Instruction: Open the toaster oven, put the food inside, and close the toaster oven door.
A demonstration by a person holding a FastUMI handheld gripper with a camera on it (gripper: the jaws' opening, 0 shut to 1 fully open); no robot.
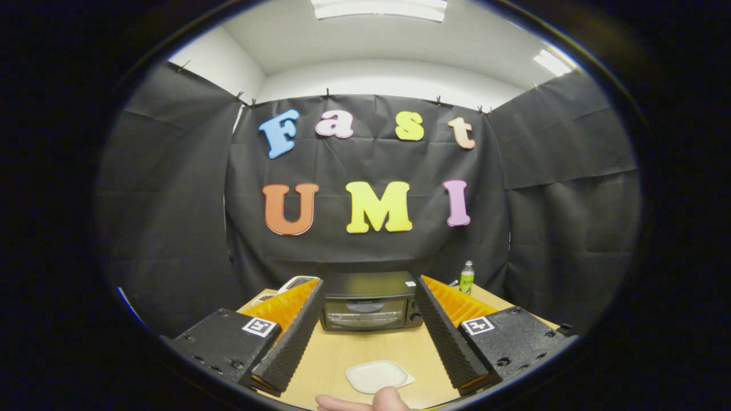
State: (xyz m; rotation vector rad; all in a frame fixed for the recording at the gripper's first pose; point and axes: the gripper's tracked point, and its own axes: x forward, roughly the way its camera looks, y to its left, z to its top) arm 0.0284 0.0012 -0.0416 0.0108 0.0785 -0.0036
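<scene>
A black toaster oven (pixel 368 301) stands on the wooden table (pixel 331 359) beyond my fingers, its glass door closed. A white plate (pixel 378 375) lies on the table between my fingers, nearer to me than the oven; I cannot tell what is on it. A person's hand (pixel 365 401) touches the near edge of the plate. My gripper (pixel 368 291) is open, held above the table, with the oven framed between its fingertips and nothing held.
A small green bottle (pixel 467 278) stands at the back right of the table, beside the oven. A white device (pixel 297 283) lies at the back left behind my left finger. Black cloth walls enclose the table on three sides.
</scene>
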